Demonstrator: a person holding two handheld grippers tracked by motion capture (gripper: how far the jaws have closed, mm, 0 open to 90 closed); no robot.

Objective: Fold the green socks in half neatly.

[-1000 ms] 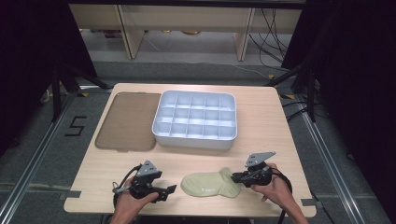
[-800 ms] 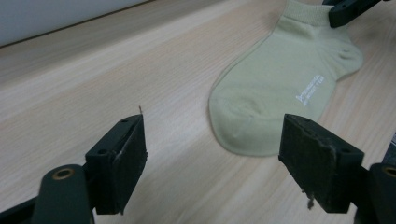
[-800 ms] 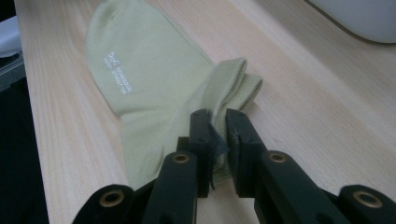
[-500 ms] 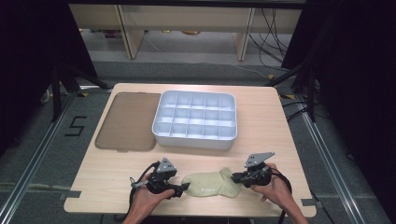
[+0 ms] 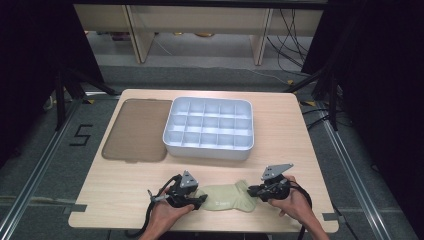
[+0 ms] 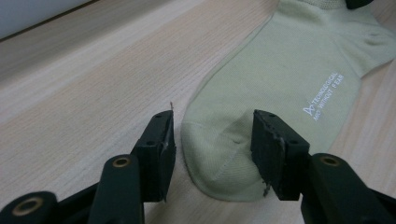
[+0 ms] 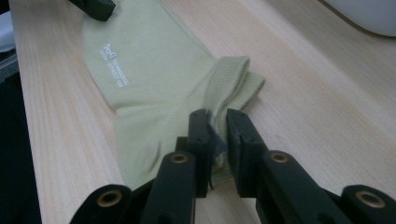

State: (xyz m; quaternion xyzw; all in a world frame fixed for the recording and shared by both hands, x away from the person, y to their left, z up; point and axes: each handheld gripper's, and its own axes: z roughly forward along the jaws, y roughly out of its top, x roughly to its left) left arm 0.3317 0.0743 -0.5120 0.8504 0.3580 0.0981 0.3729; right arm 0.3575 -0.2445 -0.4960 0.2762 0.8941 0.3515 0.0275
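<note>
A pale green sock (image 5: pixel 225 198) lies flat on the near edge of a light wooden desk (image 5: pixel 285 130), its long axis running left to right between two hand-held claws. Its toe points left and its folded cuff points right.

The left claw (image 5: pixel 196 201) sits at the toe end. In the left gripper view its jaws stand about half apart, one on each side of the rounded toe (image 6: pixel 219 163); they have just been closing in around it. The right-hand pad already touches the fabric and raises a small pucker, while the left-hand pad stands just clear of the edge, so the toe is straddled but not yet pinched.

The right claw (image 5: pixel 256 191) is at the opposite end. In the right gripper view its jaws are nearly together and clamped on the sock's cuff edge (image 7: pixel 219 140), with a sliver of fabric showing between the pads.

So the sock stretches straight from one claw to the other: cuff held on the right, toe waiting inside the left claw. A judgement: the coming move depends on the left claw finishing its squeeze across the toe, square to the sock's length, so both ends can be lifted or folded together.

Farther back on the desk stand a white compartment tray (image 5: pixel 170 145) and, to its left, a brown lid (image 5: pixel 135 130), well apart from the sock
</note>
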